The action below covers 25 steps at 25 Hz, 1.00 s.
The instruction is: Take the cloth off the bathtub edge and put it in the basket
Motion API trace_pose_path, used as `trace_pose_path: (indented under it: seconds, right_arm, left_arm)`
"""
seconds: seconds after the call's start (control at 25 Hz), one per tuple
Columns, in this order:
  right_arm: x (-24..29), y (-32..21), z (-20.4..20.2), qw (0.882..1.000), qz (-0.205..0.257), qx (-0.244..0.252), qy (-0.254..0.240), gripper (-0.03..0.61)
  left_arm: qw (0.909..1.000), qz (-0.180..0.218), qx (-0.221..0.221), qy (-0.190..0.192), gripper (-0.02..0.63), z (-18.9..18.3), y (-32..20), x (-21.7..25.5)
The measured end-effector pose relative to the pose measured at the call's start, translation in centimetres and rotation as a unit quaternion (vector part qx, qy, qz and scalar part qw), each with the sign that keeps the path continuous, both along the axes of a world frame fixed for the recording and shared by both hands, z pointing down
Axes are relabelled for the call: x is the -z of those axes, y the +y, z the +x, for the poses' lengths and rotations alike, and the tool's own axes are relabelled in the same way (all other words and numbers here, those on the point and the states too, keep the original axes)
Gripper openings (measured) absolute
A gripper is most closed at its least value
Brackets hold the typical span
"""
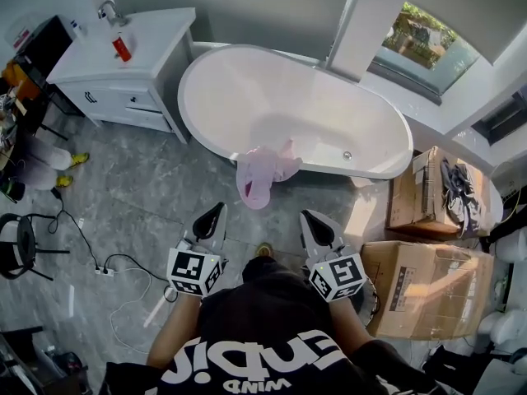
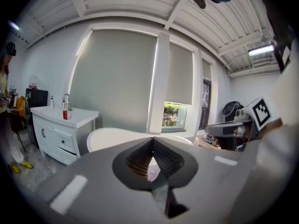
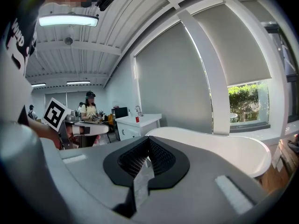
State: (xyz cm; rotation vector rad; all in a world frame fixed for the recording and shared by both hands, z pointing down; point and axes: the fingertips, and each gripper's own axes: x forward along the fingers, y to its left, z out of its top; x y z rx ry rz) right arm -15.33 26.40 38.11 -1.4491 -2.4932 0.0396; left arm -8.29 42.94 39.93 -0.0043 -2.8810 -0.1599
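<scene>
left gripper (image 1: 216, 211), right gripper (image 1: 311, 220): closed, empty | cloth (image 1: 262, 175): soft, light (judged), ahead between them | pinch its bunched top

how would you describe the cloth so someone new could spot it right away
Find the white oval bathtub in the middle of the head view. On its near rim, about midway along, hangs the cloth. It is the only pale pink, crumpled soft thing there, drooping down the outer wall.
</scene>
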Motion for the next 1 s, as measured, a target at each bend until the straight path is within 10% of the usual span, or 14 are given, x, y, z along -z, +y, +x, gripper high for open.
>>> trace_pose_path:
  seconds: [1.0]
  right_arm:
    - [-1.4,7.4,-11.2,1.000,0.007,-0.010,0.018,0.006]
  left_arm:
    - [0.9975,0.005,-0.059,0.038,-0.003,-13.1,5.5,-1.9]
